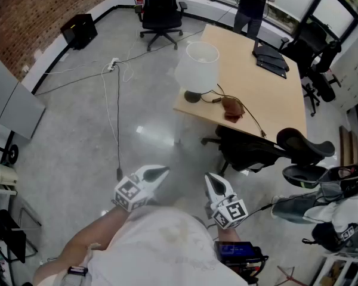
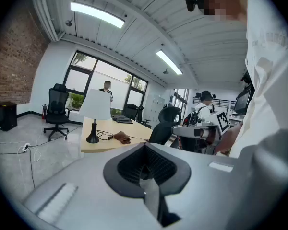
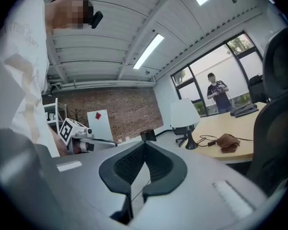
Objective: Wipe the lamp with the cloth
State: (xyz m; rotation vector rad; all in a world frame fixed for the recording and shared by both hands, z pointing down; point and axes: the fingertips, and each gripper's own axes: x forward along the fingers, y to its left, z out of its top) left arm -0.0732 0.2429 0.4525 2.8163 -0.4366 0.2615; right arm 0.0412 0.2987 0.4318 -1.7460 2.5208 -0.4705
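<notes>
A lamp [image 1: 197, 67] with a white shade and a black base stands on the near left corner of a wooden table [image 1: 268, 100]. A brown cloth [image 1: 232, 108] lies crumpled beside it, by the lamp's cable. My left gripper [image 1: 164, 171] and right gripper [image 1: 210, 176] are held close to my body, over the floor and well short of the table. Both are shut with nothing between the jaws. In the left gripper view the lamp [image 2: 95, 104] and cloth [image 2: 121, 137] lie far beyond the jaws [image 2: 145, 169]. The right gripper view shows lamp [image 3: 185, 114] and cloth [image 3: 226, 141] at the right.
A black office chair [image 1: 250, 148] stands at the table's near edge, between me and the cloth. Another chair [image 1: 161, 14] and a standing person [image 1: 250, 5] are at the far side. Cables [image 1: 116, 70] trail across the floor. A cluttered rack [image 1: 328, 201] is on my right.
</notes>
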